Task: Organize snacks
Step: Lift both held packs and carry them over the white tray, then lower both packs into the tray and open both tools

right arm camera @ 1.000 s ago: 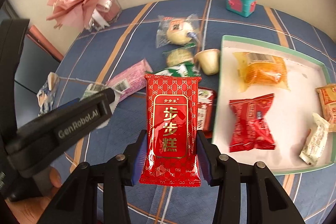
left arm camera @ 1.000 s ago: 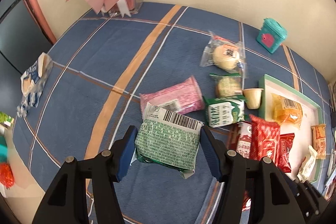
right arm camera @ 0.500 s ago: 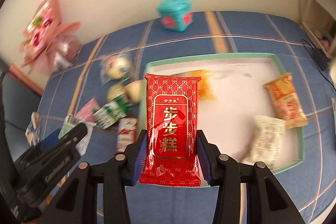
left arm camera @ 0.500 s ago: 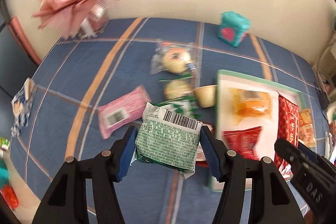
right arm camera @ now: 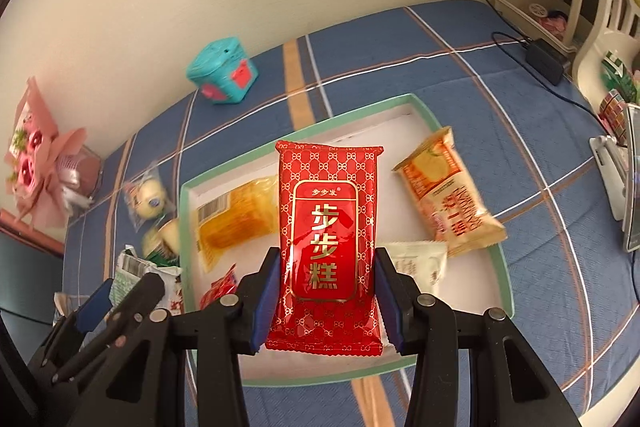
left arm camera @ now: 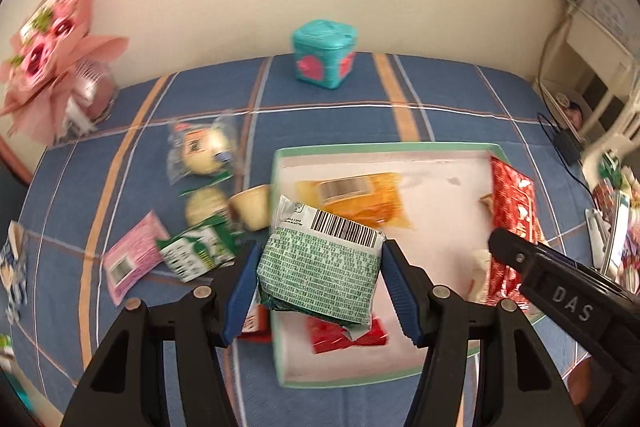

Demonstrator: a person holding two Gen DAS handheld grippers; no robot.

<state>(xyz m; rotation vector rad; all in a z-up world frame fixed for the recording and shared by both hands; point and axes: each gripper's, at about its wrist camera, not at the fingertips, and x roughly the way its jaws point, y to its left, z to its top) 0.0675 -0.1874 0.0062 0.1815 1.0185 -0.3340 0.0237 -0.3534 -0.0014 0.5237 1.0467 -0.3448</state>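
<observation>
My left gripper (left arm camera: 320, 287) is shut on a green-and-white snack packet (left arm camera: 320, 269) with a barcode, held above the left part of the green-rimmed white tray (left arm camera: 276, 355). My right gripper (right arm camera: 326, 291) is shut on a tall red packet (right arm camera: 326, 243) with gold characters, held over the tray (right arm camera: 506, 267). The tray holds an orange-yellow packet (left arm camera: 356, 197), a small red packet (left arm camera: 348, 337), an orange packet (right arm camera: 448, 199) and a white packet (right arm camera: 418, 263). In the left wrist view the right gripper's arm and its red packet (left arm camera: 514, 203) show at the right.
Loose snacks lie left of the tray on the blue plaid cloth: a clear-wrapped bun (left arm camera: 202, 151), a small cup (left arm camera: 252, 205), a green-white carton (left arm camera: 196, 251), a pink packet (left arm camera: 134, 259). A teal box (left arm camera: 324, 53) stands by the wall, a pink bouquet (left arm camera: 52, 67) at far left, shelves and cables at right.
Both grippers have swung rightward with their packets, from over the loose snacks to above the tray. Each still grips the same packet.
</observation>
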